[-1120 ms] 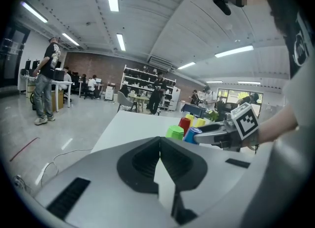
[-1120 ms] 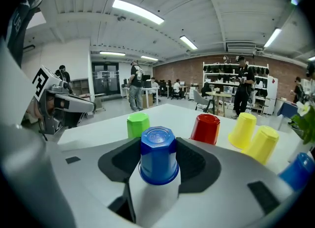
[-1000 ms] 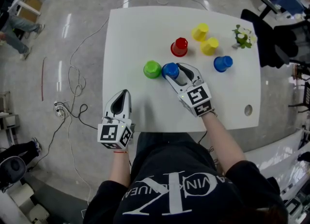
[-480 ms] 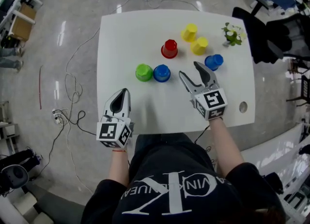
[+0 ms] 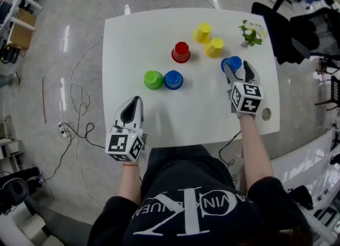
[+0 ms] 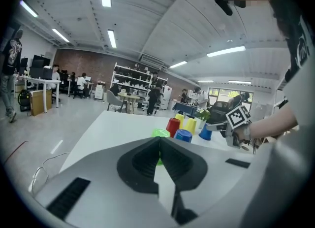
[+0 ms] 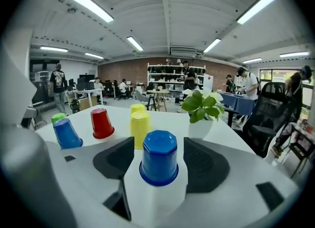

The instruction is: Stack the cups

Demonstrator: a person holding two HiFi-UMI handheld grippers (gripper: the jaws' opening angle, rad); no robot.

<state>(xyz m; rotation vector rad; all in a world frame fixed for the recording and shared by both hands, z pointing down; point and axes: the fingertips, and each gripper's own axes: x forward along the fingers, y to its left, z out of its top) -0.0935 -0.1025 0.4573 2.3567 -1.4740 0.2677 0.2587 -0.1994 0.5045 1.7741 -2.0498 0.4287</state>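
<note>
Several upturned cups stand on the white table (image 5: 138,32): green (image 5: 153,79), blue (image 5: 173,79), red (image 5: 180,52), two yellow (image 5: 202,32) (image 5: 214,47), and a second blue cup (image 5: 230,63) at the right. My right gripper (image 5: 237,70) straddles that second blue cup (image 7: 159,157). Its jaws are opening, one on each side of the cup, and do not touch it. My left gripper (image 5: 135,103) rests shut and empty near the table's front edge, pointing at the green cup (image 6: 160,133).
A small potted plant (image 5: 249,32) stands at the far right corner, just behind the yellow cups (image 7: 140,123). A round hole (image 5: 266,115) sits in the table near my right wrist. Cables lie on the floor at the left (image 5: 79,96).
My right gripper left the blue cup beside the green one, swung right across the table and opened wider around the other blue cup. The left gripper stayed put.
</note>
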